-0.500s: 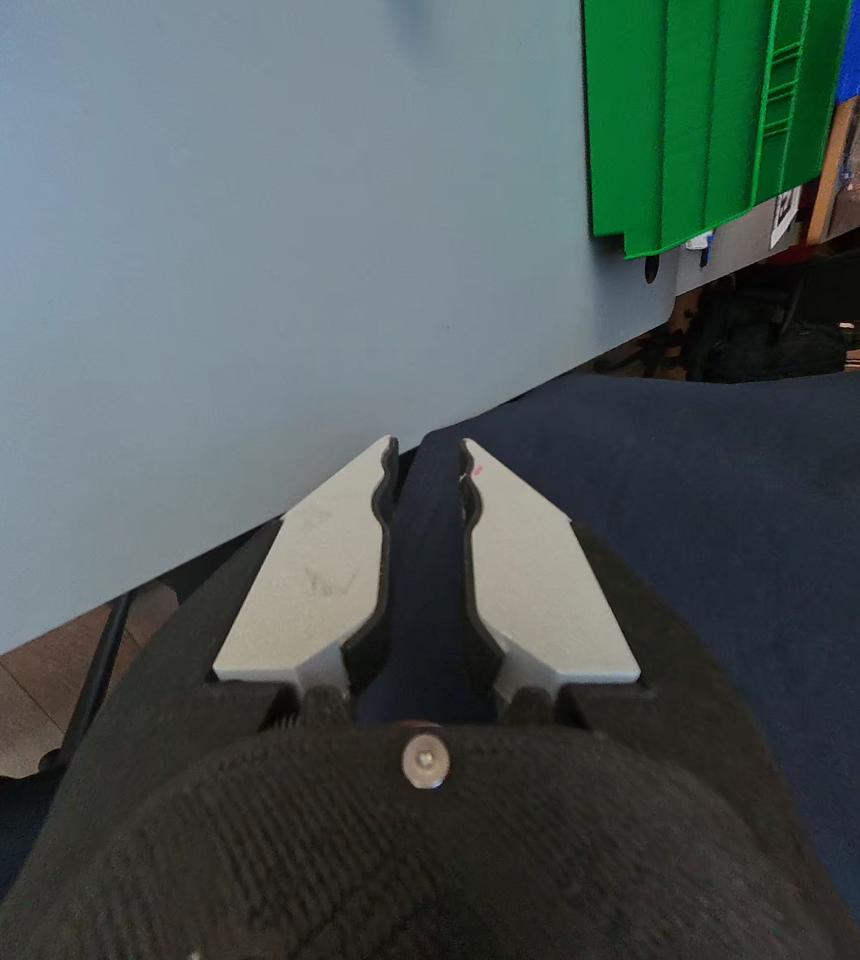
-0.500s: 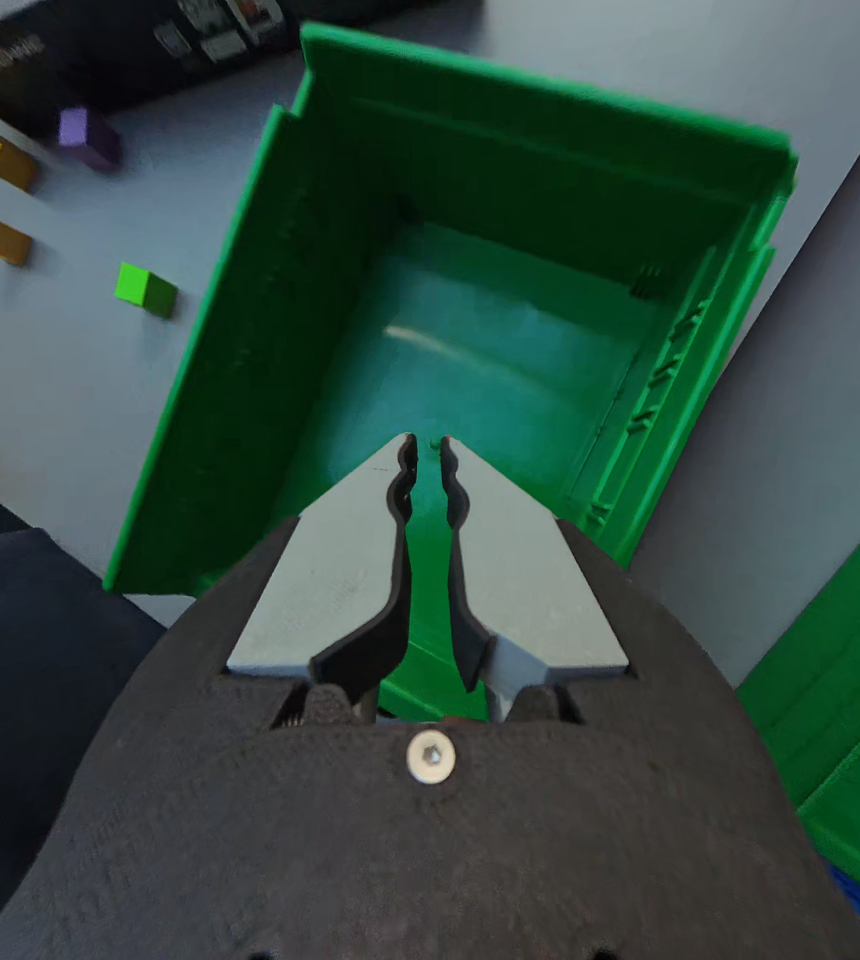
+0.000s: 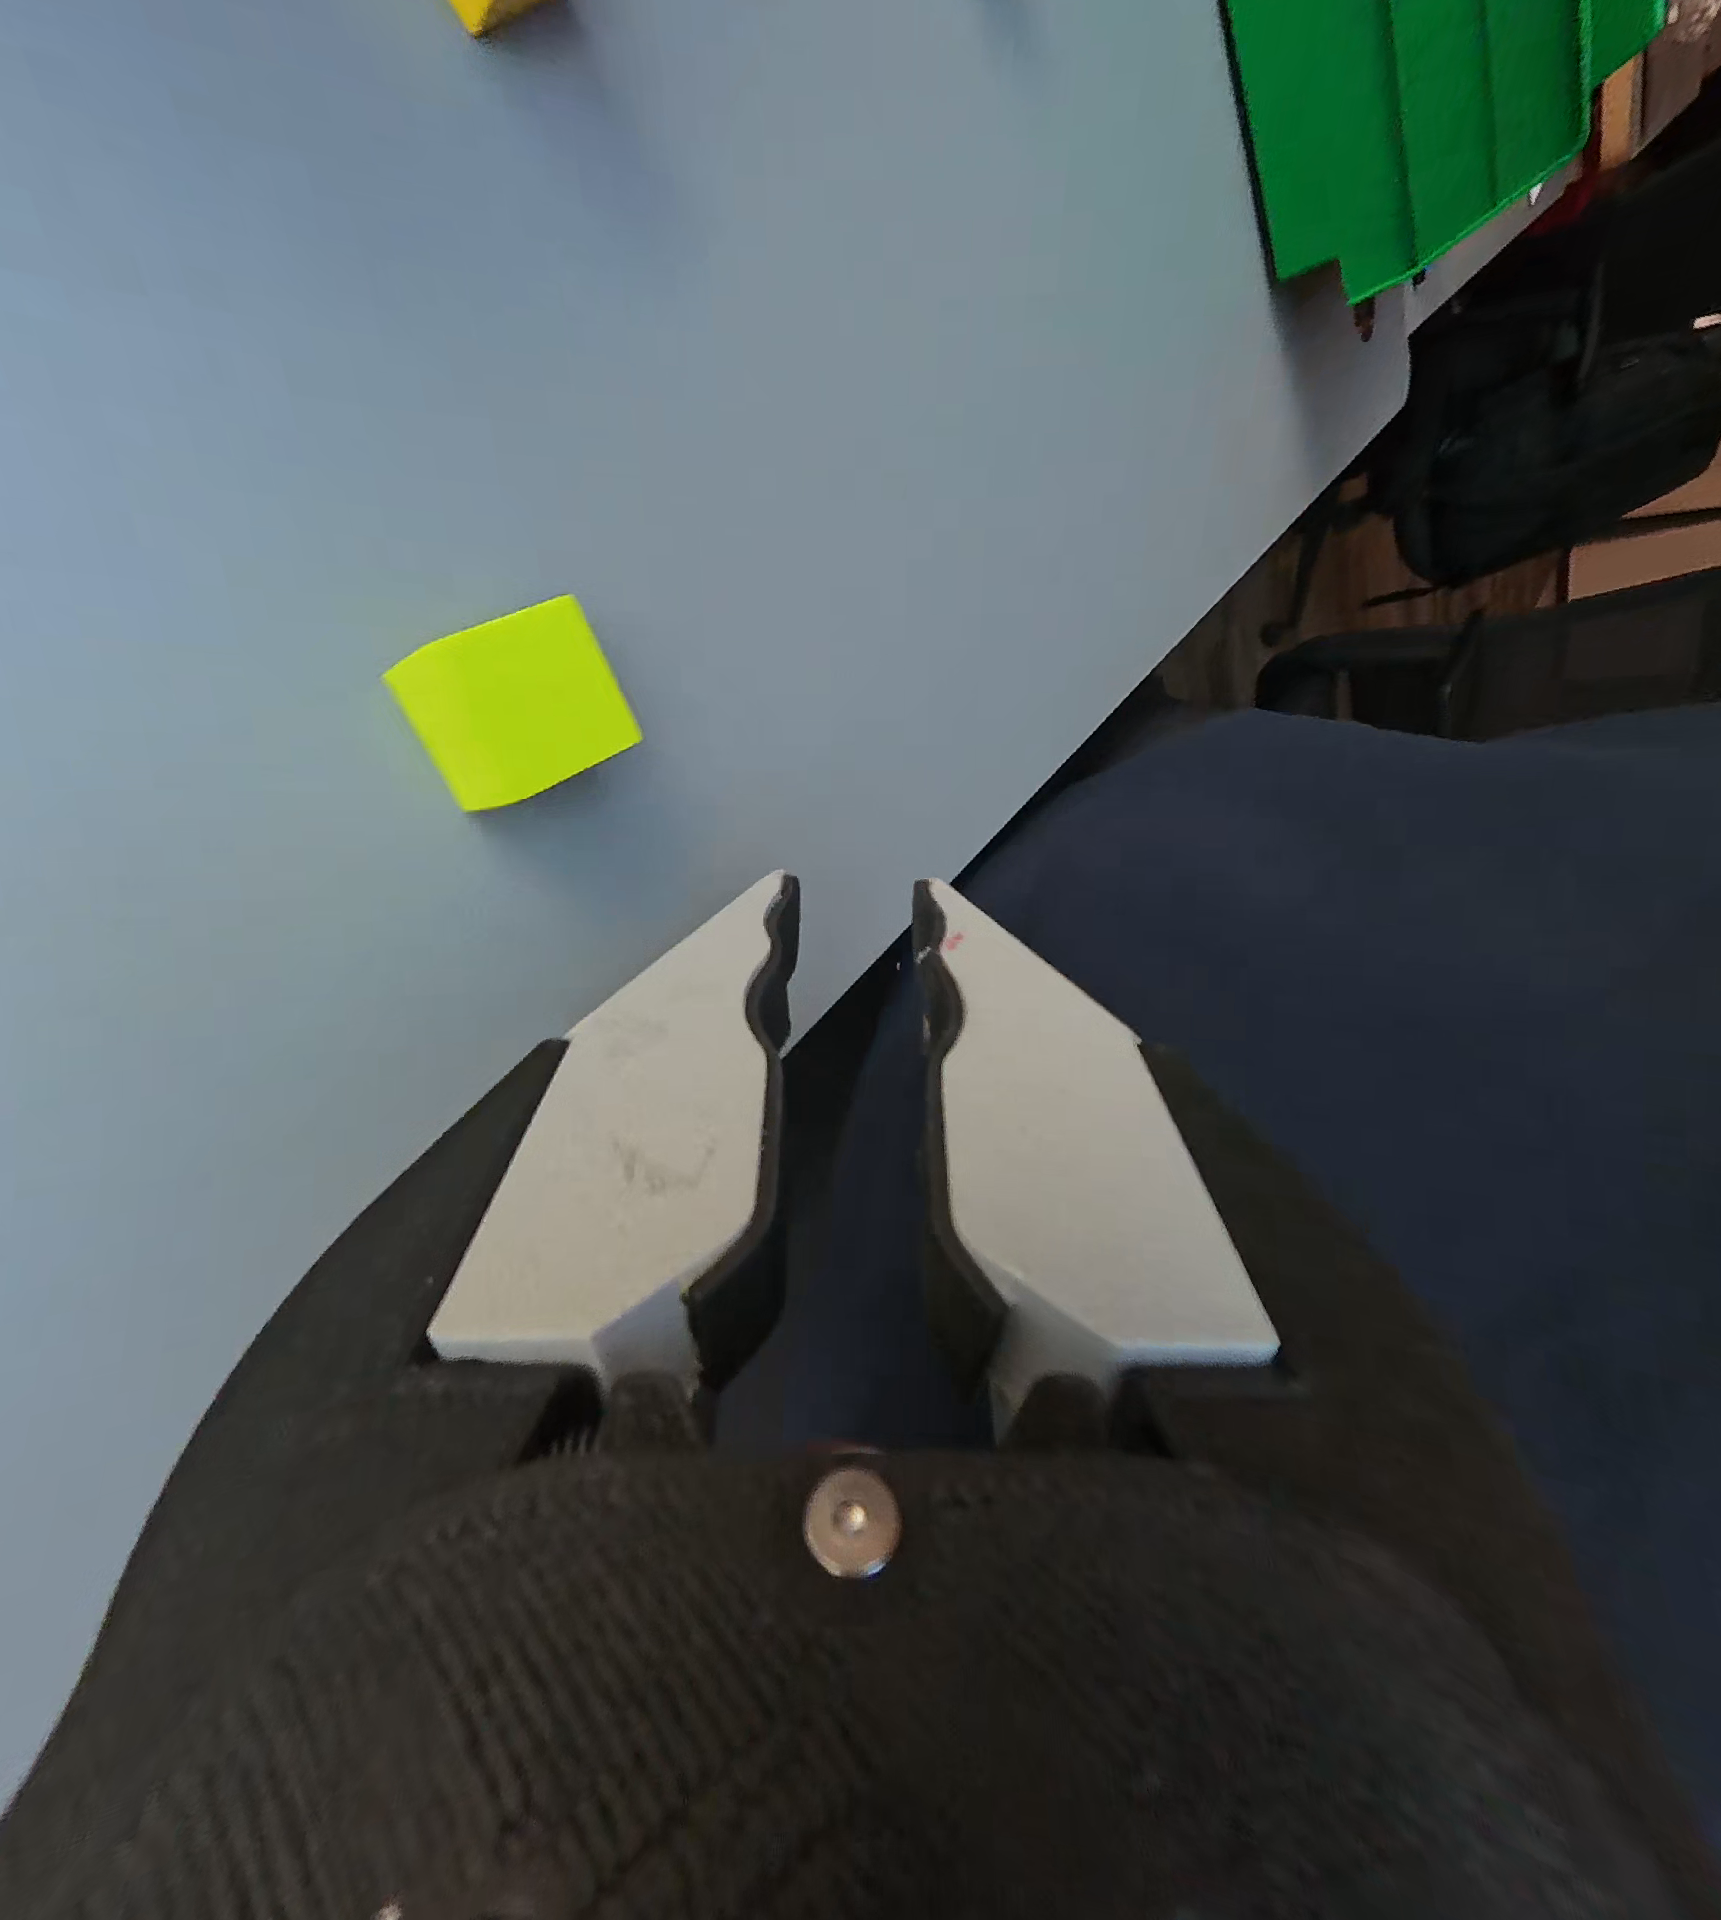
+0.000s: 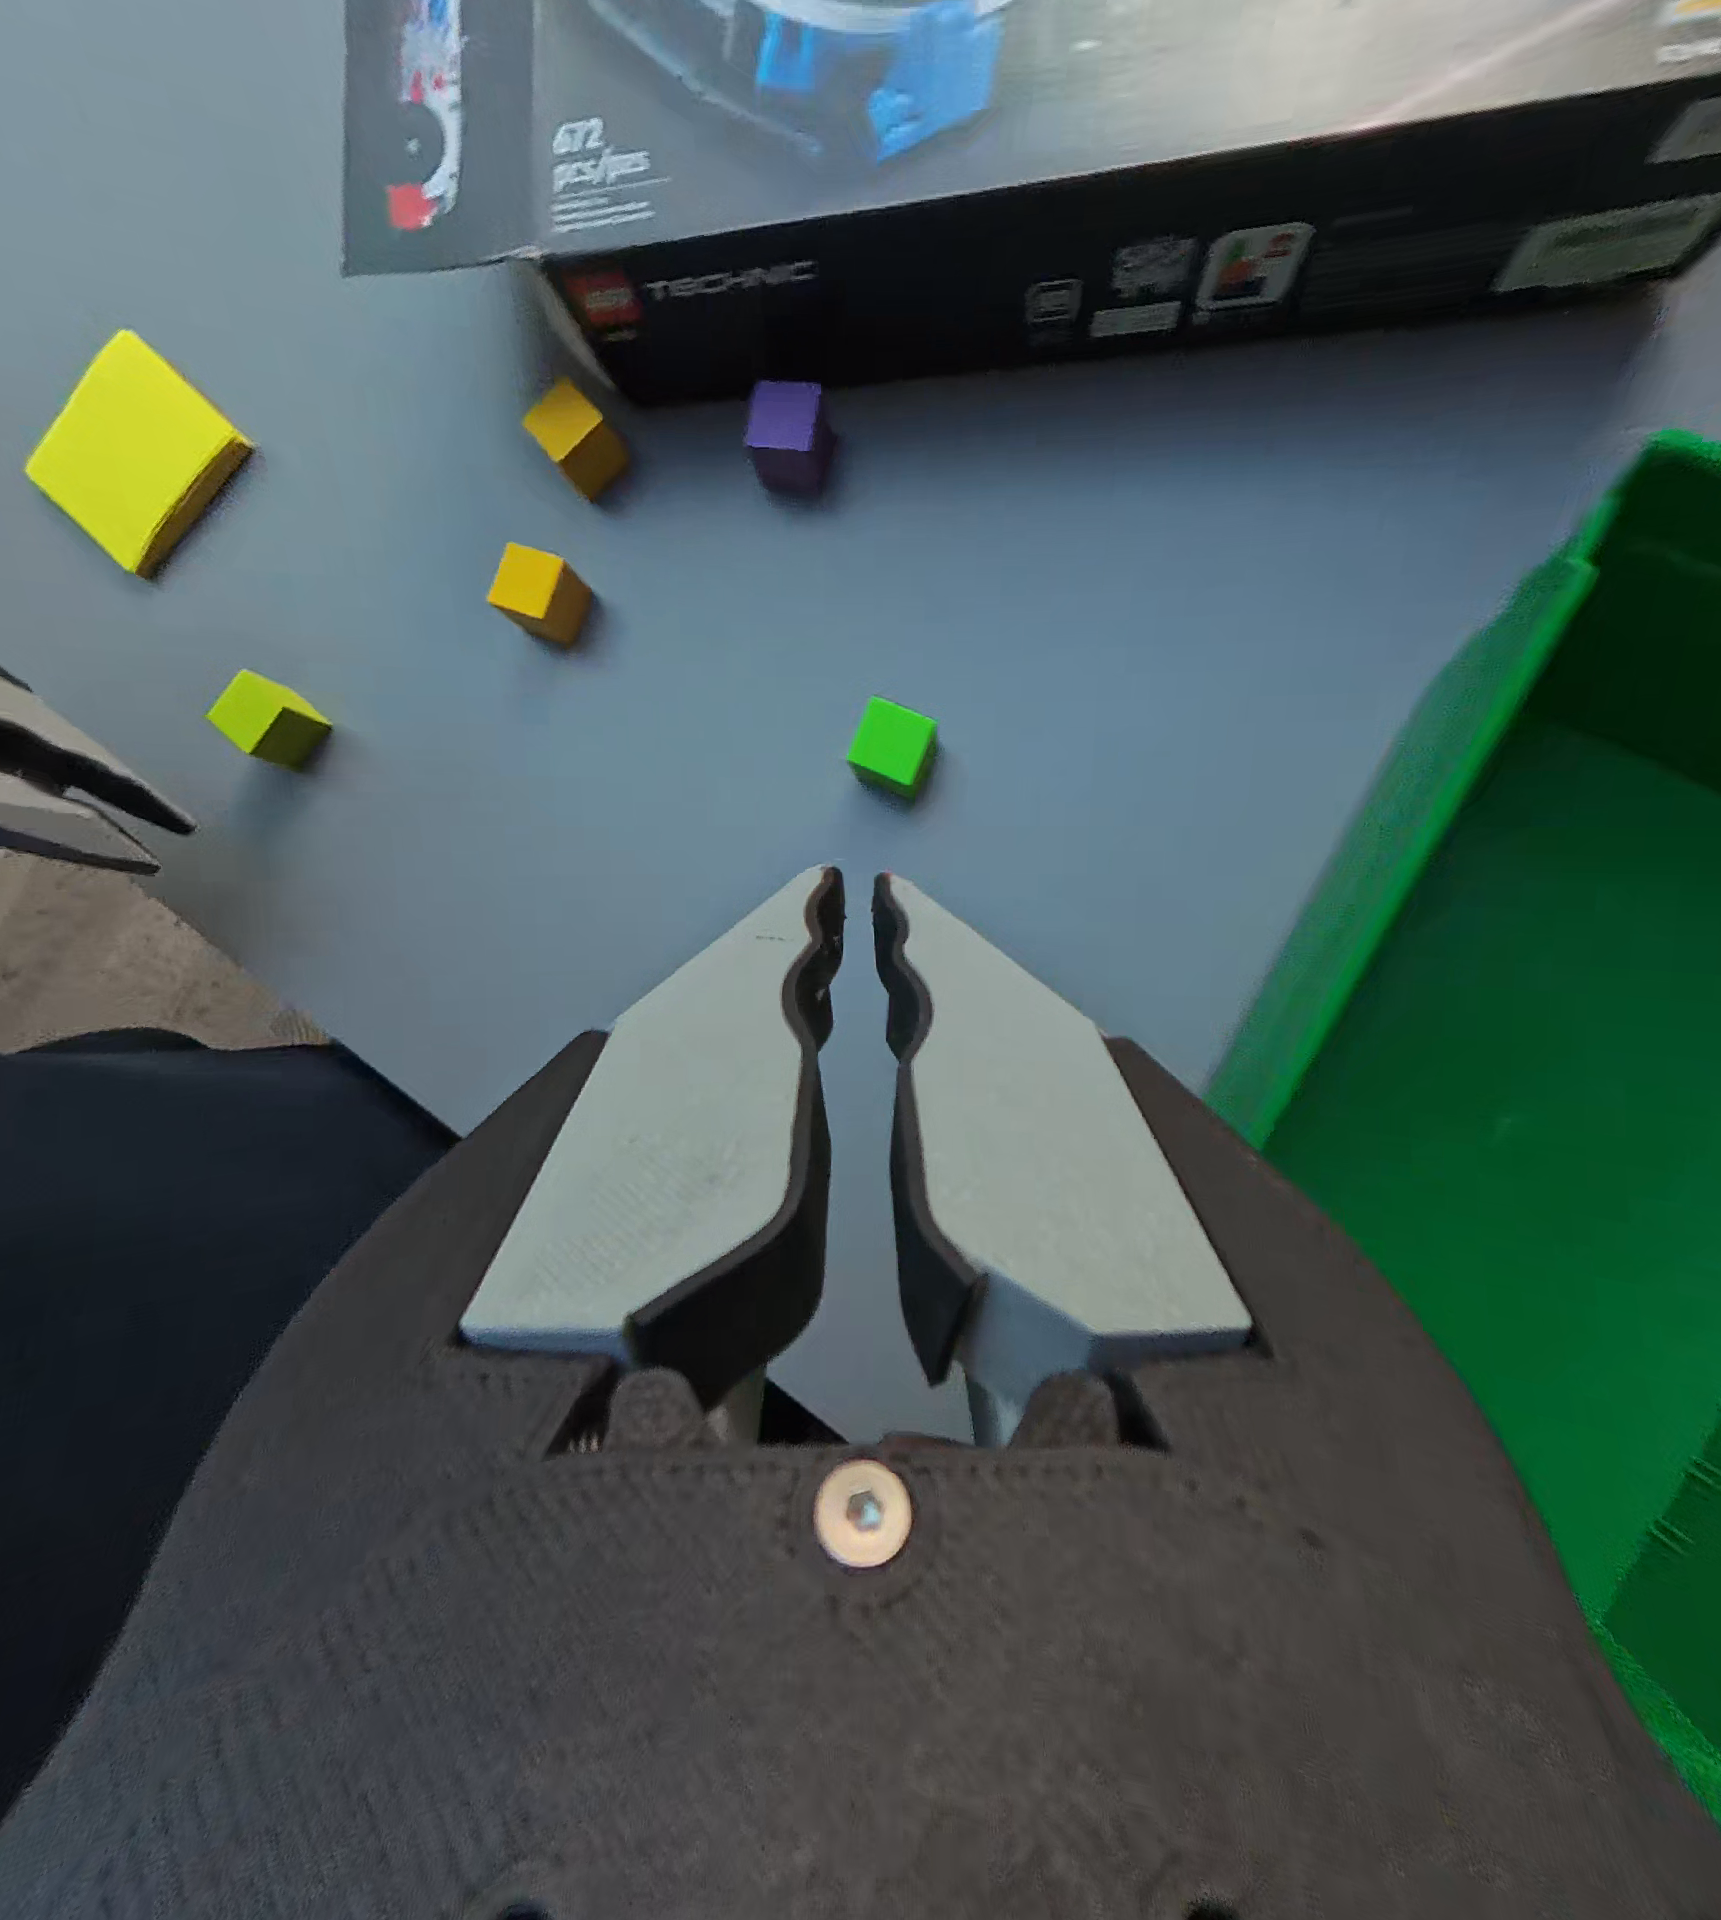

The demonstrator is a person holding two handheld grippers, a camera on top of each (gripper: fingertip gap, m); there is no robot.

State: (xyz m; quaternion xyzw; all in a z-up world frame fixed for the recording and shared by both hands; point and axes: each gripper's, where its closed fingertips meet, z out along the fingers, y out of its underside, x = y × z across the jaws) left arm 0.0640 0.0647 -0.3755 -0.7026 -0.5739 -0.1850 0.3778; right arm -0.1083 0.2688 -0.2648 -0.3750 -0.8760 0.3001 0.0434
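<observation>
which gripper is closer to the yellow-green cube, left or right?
Left. The left gripper hangs empty over the table edge, with the yellow-green cube just ahead to its left. The right gripper sits farther away, by the bright green cube and green bin.

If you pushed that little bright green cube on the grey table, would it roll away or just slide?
The small bright green cube would probably slide, not roll: it rests on a flat face and has sharp corners. The grey table looks smooth, so a light push may move it easily. It looks solid and stiff, so it likely won't squash.
</observation>
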